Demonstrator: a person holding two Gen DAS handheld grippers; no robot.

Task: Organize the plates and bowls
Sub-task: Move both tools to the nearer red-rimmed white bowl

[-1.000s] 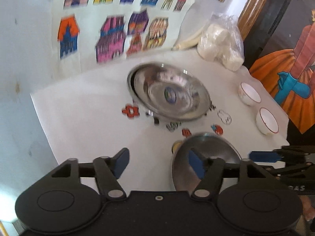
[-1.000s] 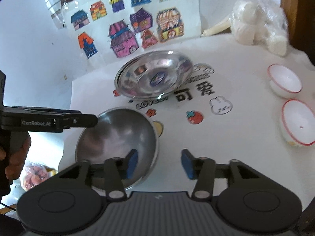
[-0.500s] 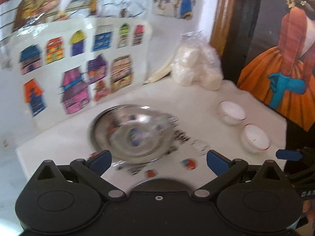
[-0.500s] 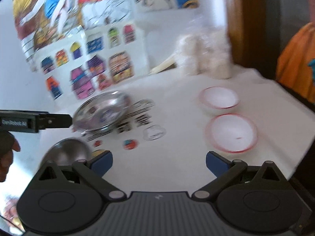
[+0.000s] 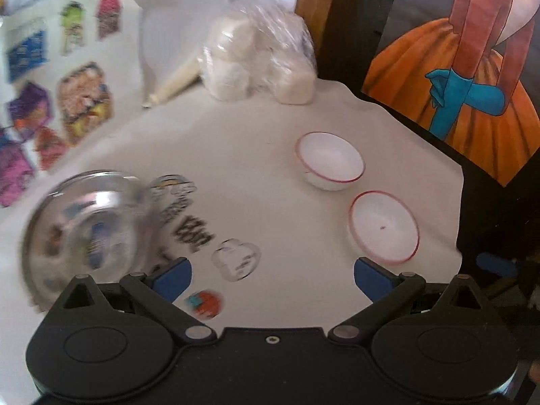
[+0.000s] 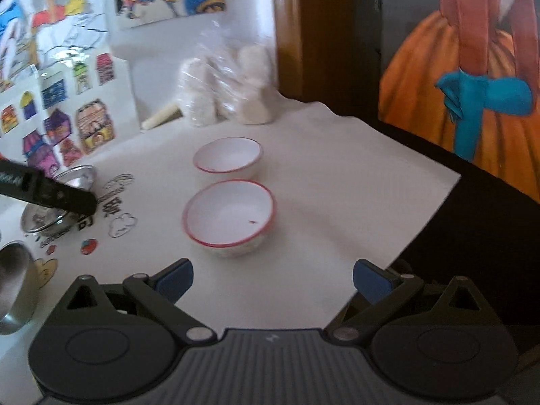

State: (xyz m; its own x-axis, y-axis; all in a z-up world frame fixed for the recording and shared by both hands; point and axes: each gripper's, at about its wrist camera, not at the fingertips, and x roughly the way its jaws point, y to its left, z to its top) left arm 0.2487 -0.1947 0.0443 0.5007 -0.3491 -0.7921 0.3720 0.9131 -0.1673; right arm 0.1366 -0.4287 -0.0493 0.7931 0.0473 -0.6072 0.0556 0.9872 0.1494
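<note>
bowls (image 6: 228,214) near mat edge (image 6: 428,209)

A white table (image 6: 320,182) with cartoon prints fills the middle. At upper left, a white wall (image 6: 202,50) carries colourful house drawings (image 6: 67,128). A brown wooden post (image 6: 290,27) stands at top centre; an orange-skirt picture (image 6: 455,77) fills the upper right.

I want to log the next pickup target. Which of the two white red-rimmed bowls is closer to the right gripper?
The nearer white bowl, directly ahead of the open right gripper; it has a dark speck inside. The other bowl sits behind it.
</note>
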